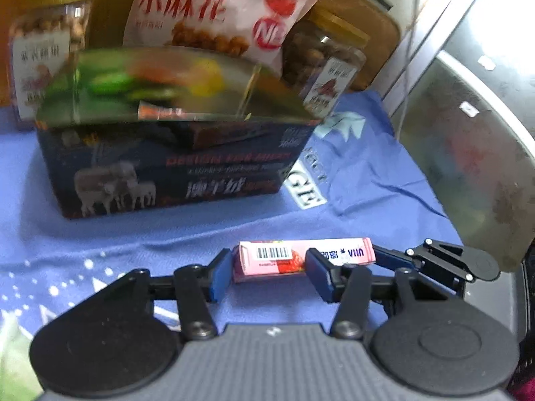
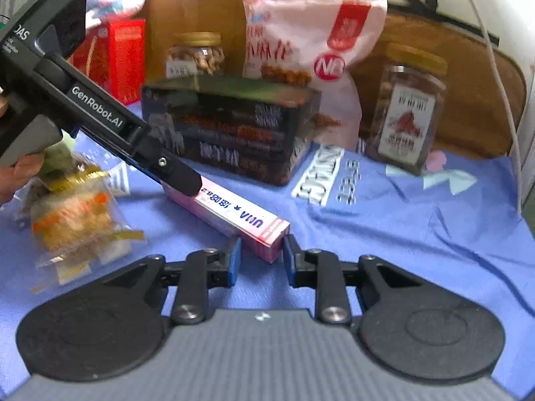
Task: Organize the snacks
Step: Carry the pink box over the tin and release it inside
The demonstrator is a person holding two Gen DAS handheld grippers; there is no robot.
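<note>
A slim pink carton [image 2: 230,215] of strawberry snack lies flat on a blue cloth [image 2: 418,227], just in front of a dark open box [image 2: 230,130] printed with sheep, which reads as the likely place for the snacks. Both hand-held grippers meet at this carton. The left gripper [image 1: 267,269] has its blue pads on either side of the barcode end, narrowed to about the carton's width; whether they truly press it cannot be told. The right gripper [image 2: 261,255] has its pads parted just wider than the carton's other end and seemingly not clamped. The likely trouble is a pull from both ends at once: the light carton could twist, slide out of the pads or crumple. A one-sided grip at the very tip could also let it droop and swing. Behind the dark box stands a large pink-and-white snack bag [image 2: 311,60], leaning over the box, so a lifted carton could knock it. A gold-lidded nut jar [image 2: 406,107] stands to the right of the box, a second jar [image 2: 195,53] behind it, and a red box [image 2: 115,56] behind to the left. A crinkled clear packet of sweets [image 2: 80,220] lies left of the carton, clear of the path.
</note>
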